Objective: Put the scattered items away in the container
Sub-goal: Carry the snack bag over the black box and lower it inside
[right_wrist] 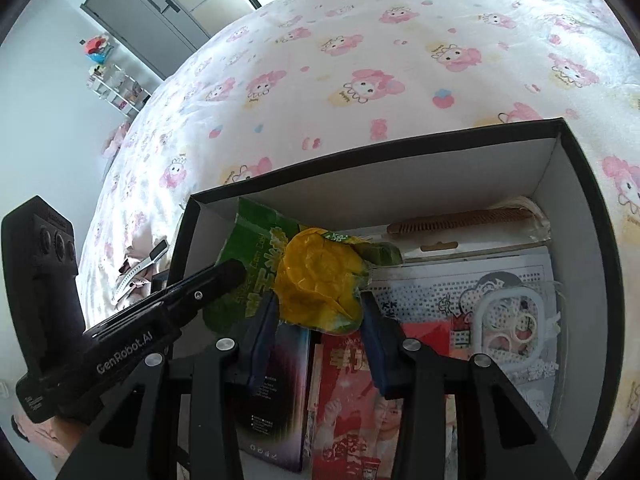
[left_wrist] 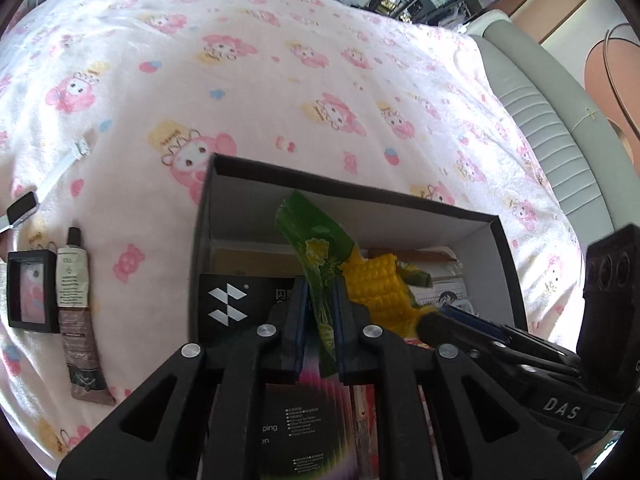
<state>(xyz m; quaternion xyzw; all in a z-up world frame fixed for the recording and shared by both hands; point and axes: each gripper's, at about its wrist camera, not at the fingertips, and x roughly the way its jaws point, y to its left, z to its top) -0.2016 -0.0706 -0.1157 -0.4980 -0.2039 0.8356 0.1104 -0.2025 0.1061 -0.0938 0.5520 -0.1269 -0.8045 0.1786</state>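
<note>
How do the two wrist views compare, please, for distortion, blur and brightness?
Left wrist view: strong fisheye bending of the box rim, bedspread washed bright, right hand-held gripper smeared. Right wrist view: same bending, mostly sharp, corn packet clearly lit.

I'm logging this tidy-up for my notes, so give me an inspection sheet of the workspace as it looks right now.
Surface: bed under a pink cartoon-print blanket.
Job's things: black box holds a comb, packets and booklets; corn packet hangs over it.
Clutter: tube, small black frame and a watch lie on the blanket left of the box.
Grippers: left claw pinches the packet's green wrapper; right claw straddles its yellow end, pad contact unclear.
Cables: nothing seen.
Surroundings: grey cabinet, white shelf rack, grey padded bed edge.
</note>
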